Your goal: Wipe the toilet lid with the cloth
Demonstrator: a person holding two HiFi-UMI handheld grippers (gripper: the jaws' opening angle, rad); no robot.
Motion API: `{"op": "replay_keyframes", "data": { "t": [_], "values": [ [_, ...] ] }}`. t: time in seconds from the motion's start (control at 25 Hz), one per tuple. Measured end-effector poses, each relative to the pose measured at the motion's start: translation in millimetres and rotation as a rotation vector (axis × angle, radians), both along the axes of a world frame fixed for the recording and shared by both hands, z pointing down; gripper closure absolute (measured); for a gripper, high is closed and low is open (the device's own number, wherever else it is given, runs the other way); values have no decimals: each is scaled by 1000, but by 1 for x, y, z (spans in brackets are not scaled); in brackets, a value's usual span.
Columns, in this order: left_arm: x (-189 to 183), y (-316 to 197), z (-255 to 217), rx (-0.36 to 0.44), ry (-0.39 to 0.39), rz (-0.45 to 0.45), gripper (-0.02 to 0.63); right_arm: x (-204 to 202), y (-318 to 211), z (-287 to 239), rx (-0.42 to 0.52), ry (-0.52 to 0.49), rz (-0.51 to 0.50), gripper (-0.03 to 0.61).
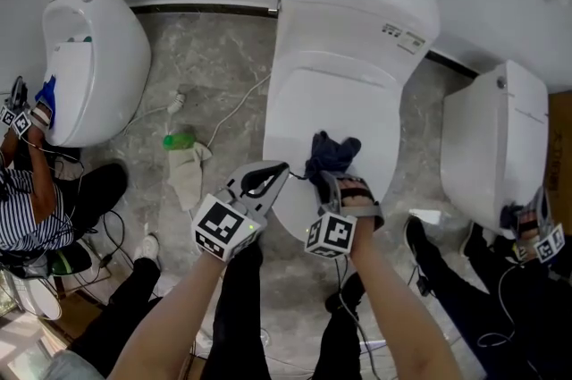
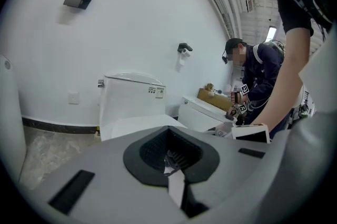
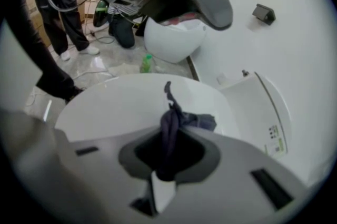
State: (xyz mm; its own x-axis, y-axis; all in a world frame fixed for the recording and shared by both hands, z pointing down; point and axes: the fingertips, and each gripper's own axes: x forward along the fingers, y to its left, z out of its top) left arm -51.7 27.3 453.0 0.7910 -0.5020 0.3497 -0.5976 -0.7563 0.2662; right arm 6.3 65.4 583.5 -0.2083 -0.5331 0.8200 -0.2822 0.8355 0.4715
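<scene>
At the near end of the closed white plastic toilet lid (image 1: pixel 335 88), the crumpled dark-blue cloth (image 1: pixel 332 152) sits clamped in the jaws of the right gripper (image 1: pixel 322 175). The lid's length runs away ahead of it. The left gripper (image 1: pixel 275 171) waits just beside, jaws together, empty.

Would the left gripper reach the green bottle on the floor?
Probably yes: the left gripper holds nothing, and only floor, a rag and a thin cable lie between it and the bottle.

The lower end of the cloth (image 3: pixel 172 120) is hidden between the closed jaws of the right hand-held gripper (image 3: pixel 165 161). In the head view that gripper covers part of the toilet lid (image 1: pixel 308 105) near rim. Print on the tank label (image 1: pixel 404 36) is too small to read.
</scene>
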Motion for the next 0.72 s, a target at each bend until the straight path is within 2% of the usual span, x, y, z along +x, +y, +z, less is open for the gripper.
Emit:
{"op": "replay_keyframes", "data": {
  "t": [0.4,0.72],
  "values": [
    [4,2,-3,-2,-1,7,601,-6,69,8,-70,-19,14,517],
    [8,-4,-5,7,4,5,601,-10,119,12,-141,-32,-14,517]
  ]
}}
